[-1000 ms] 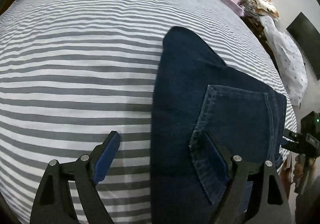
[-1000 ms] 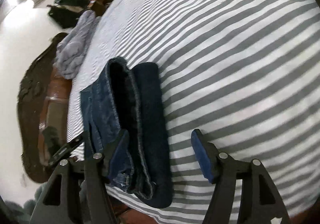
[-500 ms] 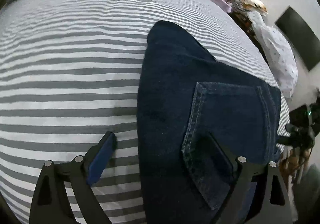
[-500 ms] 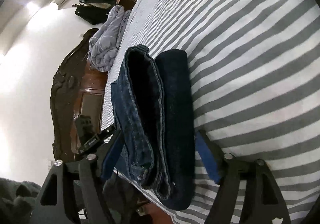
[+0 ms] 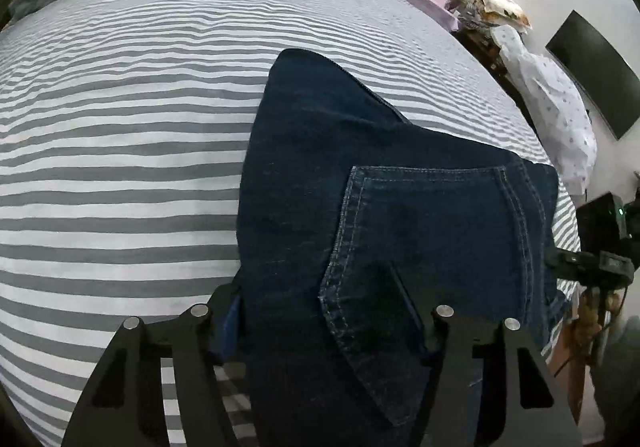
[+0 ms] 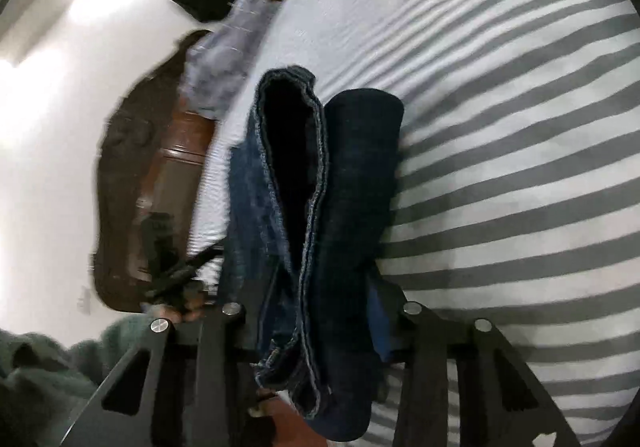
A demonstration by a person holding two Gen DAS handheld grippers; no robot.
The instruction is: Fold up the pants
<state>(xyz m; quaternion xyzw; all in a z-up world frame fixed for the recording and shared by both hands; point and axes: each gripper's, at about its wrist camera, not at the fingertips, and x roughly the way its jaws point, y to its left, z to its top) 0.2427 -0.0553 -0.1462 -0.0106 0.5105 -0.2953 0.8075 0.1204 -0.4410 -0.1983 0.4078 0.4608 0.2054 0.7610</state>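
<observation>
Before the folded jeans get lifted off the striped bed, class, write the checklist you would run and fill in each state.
1. Jeans folded into a compact bundle: ok.
2. Left gripper straddles the near end, jaws just closing: ok.
3. Right gripper jaws just closing around the stacked layers: ok.
4. Both grips firm enough to lift: cannot tell.
5. Every layer caught, none hanging loose: cannot tell.
6. Striped sheet free of the jaws: cannot tell.
</observation>
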